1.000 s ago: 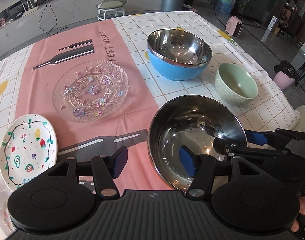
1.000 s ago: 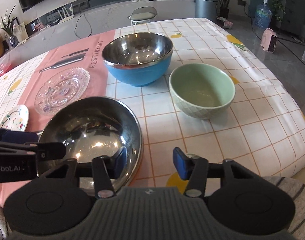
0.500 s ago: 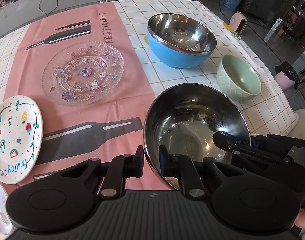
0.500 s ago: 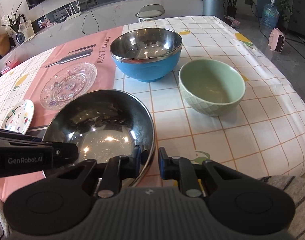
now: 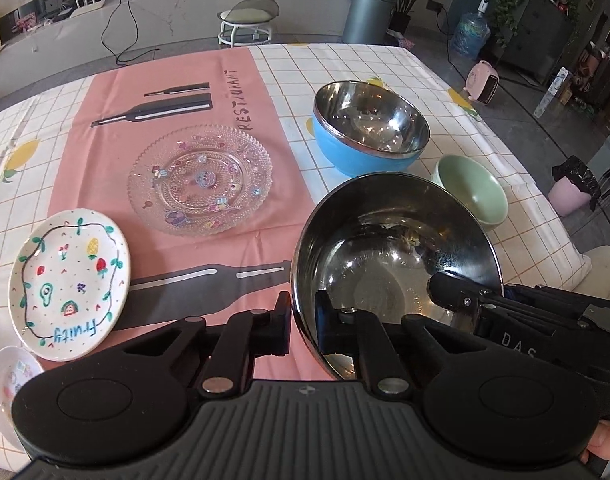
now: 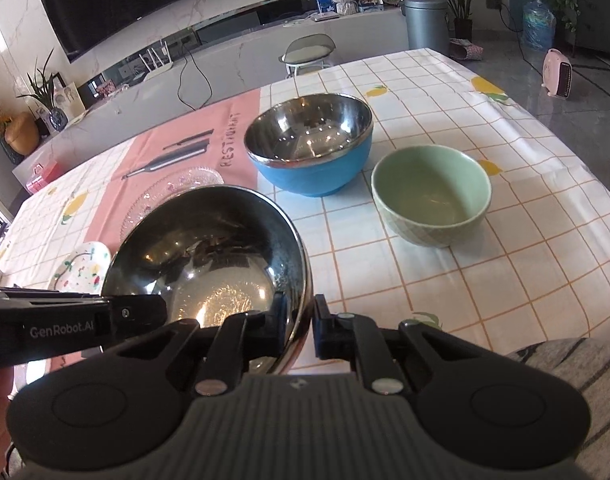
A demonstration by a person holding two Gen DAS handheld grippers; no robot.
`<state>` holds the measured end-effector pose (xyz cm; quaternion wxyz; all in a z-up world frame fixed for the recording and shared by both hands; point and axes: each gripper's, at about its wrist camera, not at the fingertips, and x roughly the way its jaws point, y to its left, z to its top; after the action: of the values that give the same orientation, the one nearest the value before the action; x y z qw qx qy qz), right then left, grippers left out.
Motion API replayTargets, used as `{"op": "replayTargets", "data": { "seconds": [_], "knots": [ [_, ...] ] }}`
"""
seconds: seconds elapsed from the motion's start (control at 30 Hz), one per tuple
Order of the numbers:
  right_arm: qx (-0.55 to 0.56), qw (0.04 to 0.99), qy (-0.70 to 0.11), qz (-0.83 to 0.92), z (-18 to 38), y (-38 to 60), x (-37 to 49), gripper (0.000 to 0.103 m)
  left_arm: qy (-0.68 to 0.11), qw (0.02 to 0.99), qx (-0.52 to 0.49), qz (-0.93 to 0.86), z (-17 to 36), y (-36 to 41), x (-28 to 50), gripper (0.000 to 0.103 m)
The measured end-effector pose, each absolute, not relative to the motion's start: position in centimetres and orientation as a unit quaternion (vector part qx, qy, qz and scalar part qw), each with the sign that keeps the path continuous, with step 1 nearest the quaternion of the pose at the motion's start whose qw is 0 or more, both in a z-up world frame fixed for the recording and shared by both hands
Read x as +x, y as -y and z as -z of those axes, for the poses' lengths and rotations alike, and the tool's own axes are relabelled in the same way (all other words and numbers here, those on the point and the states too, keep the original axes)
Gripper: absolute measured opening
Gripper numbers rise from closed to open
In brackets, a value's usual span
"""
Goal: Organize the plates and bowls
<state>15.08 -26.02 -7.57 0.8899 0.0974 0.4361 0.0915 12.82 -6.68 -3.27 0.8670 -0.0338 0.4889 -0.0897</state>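
both grippers (image 5: 303, 326) (image 6: 299, 322) clamp steel bowl (image 5: 385, 248) rim.

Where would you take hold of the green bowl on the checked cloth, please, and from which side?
Probably the thin rim of the green bowl, one finger inside and one outside, coming from above on its near side. It stands upright, empty and clear of the blue bowl, so that edge is free.
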Motion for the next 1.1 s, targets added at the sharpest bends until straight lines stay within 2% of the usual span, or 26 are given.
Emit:
{"op": "replayTargets", "data": {
  "seconds": [0.33, 0.57, 1.1],
  "knots": [
    [0.091, 0.888, -0.419, -0.167, 4.0, 20.0, 12.4, 0.012, -0.467, 0.880, -0.071, 0.056, 0.3, -0.8, 8.3, 0.013],
    [0.049, 0.874, -0.445, -0.191, 5.2, 15.1, 11.2, 0.013, -0.503, 0.855, -0.110, 0.069, 3.4, -5.5, 7.6, 0.013],
    [0.048, 0.835, -0.517, -0.183, 9.2, 13.3, 11.5, 0.013, -0.531, 0.834, -0.134, 0.070, 7.5, -7.7, 6.9, 0.012]
  ]
}}
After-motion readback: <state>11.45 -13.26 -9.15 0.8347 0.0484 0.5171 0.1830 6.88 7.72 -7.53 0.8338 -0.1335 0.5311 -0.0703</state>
